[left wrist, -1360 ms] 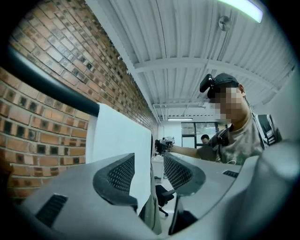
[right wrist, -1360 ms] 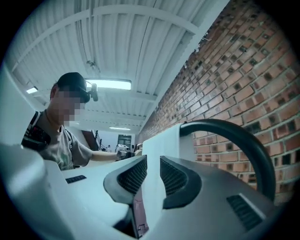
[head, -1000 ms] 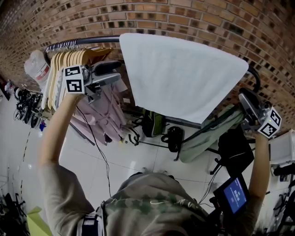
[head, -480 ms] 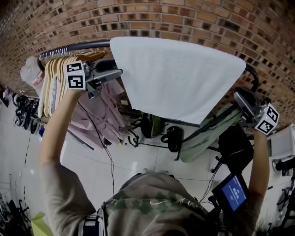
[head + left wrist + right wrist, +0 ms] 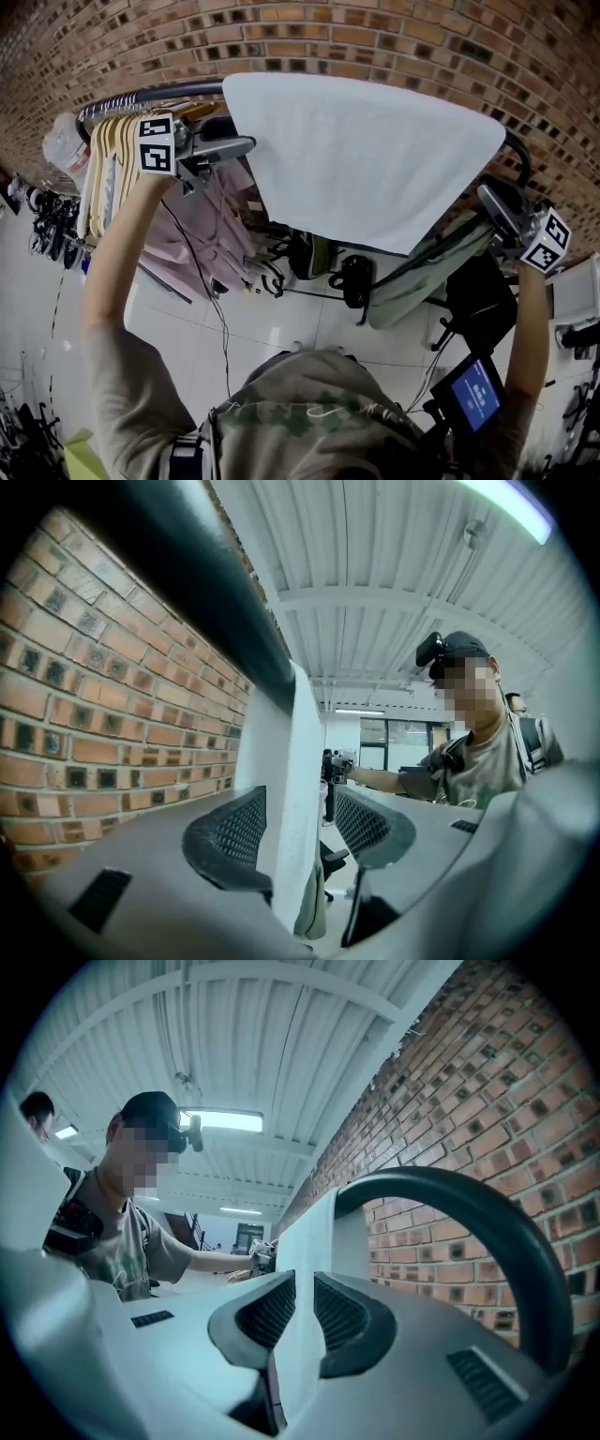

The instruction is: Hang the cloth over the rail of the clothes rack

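Observation:
A white cloth (image 5: 366,150) hangs draped over the dark rail (image 5: 169,91) of the clothes rack, in front of a brick wall. My left gripper (image 5: 246,143) is held level at the cloth's left edge. In the left gripper view that edge (image 5: 295,789) hangs between its jaws, beside one pad (image 5: 230,832) and apart from the other, so the left gripper (image 5: 298,832) is open. My right gripper (image 5: 487,197) is at the cloth's lower right corner. In the right gripper view the right gripper (image 5: 303,1312) is shut on the cloth (image 5: 305,1241), below the curved rail end (image 5: 487,1232).
Wooden hangers (image 5: 117,141) and pink garments (image 5: 202,230) fill the rail left of the cloth. A green garment (image 5: 422,272) hangs under its right side. Black bags (image 5: 352,277) stand on the tiled floor below, and a lit screen (image 5: 473,394) is at lower right.
The left gripper has risen slightly beside the cloth's left edge, and that edge sits a little further left along the rail. The right gripper has kept still.

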The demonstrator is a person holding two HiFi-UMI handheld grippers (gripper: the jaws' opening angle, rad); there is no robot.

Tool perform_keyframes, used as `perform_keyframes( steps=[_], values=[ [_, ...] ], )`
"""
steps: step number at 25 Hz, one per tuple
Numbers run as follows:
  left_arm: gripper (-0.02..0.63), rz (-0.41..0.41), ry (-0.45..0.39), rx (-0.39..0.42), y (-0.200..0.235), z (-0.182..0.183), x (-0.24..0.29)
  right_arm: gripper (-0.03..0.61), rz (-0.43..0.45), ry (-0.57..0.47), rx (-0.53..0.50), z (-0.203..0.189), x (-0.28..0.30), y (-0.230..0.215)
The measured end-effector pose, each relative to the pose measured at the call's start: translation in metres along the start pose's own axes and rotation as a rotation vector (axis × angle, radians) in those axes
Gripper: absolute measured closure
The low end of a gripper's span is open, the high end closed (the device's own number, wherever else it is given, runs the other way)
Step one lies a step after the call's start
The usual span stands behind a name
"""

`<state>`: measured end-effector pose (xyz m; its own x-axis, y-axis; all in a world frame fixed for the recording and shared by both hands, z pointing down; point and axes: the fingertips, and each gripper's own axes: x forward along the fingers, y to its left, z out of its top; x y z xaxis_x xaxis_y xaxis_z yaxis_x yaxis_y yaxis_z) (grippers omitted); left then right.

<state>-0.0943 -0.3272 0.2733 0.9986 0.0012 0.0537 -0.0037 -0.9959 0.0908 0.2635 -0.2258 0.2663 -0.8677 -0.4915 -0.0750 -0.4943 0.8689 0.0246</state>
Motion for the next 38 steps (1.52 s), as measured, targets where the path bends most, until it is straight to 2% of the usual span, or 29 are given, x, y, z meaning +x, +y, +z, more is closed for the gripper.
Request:
perform_keyframes(
  steps=[5,6,7,9,11,12,19,32,38],
  values=[
    [0.393,-0.032,-0.002,-0.007,-0.005,0.001,0.002,0.518,0.097,0.038,0.006,0.000,0.007,0.017],
    [0.459,-0.036,-0.001,-0.007,-0.006,0.001,0.002,0.518,0.115,0.051,0.005,-0.002,0.009,0.021],
    [0.494,-0.039,-0.001,-0.006,-0.007,0.001,0.003,0.518,0.129,0.063,0.003,-0.005,0.010,0.024],
    [0.495,-0.041,0.002,-0.004,-0.008,0.000,0.004,0.520,0.148,0.079,-0.001,-0.009,0.015,0.028],
    [0.570,-0.037,0.013,0.003,-0.008,-0.002,0.006,0.518,0.162,0.083,0.001,-0.013,0.019,0.031],
    [0.584,-0.037,0.017,0.002,-0.008,-0.002,0.006,0.520,0.169,0.086,0.003,-0.015,0.022,0.033],
    [0.592,-0.062,0.023,-0.017,-0.009,0.000,0.001,0.520,0.209,0.100,0.017,-0.023,0.037,0.038],
    [0.592,-0.034,0.001,-0.016,-0.011,0.001,-0.020,0.520,0.207,0.057,0.004,-0.010,0.044,0.039],
    [0.592,-0.011,-0.010,-0.026,-0.005,0.000,-0.028,0.520,0.198,0.047,0.022,-0.018,0.040,0.039]
  ],
)
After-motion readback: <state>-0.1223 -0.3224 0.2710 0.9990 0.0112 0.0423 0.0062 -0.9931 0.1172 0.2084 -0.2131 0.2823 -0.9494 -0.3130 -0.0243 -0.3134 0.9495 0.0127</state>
